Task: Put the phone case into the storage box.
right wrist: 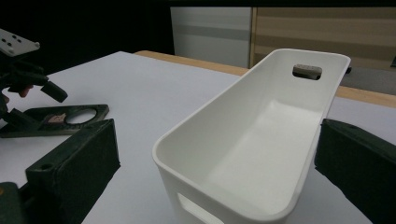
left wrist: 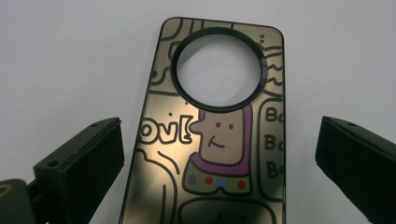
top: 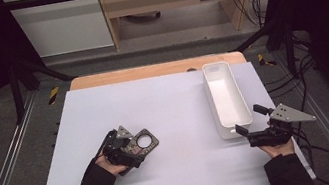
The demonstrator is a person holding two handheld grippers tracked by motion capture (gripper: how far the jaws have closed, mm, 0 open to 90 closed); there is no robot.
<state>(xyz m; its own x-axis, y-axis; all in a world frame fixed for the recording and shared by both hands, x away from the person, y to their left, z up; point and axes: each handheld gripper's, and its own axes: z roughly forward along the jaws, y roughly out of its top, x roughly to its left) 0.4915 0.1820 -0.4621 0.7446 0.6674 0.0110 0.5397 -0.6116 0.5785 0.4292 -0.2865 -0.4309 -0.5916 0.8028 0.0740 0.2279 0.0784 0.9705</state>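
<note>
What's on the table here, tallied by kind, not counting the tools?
Phone case: 1
White bin: 1
Total: 2

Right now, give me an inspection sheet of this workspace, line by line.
Surface: white tabletop, wooden edge at the far side.
Job's things: illustrated phone case lying flat; white bin, nothing inside.
Clutter: nothing seen.
Grippers: left gripper open, jaws either side of the case, not closed on it; right gripper open at the bin's near end.
Cables: black cables on the floor at right.
Surroundings: metal rails, wooden furniture behind.
</note>
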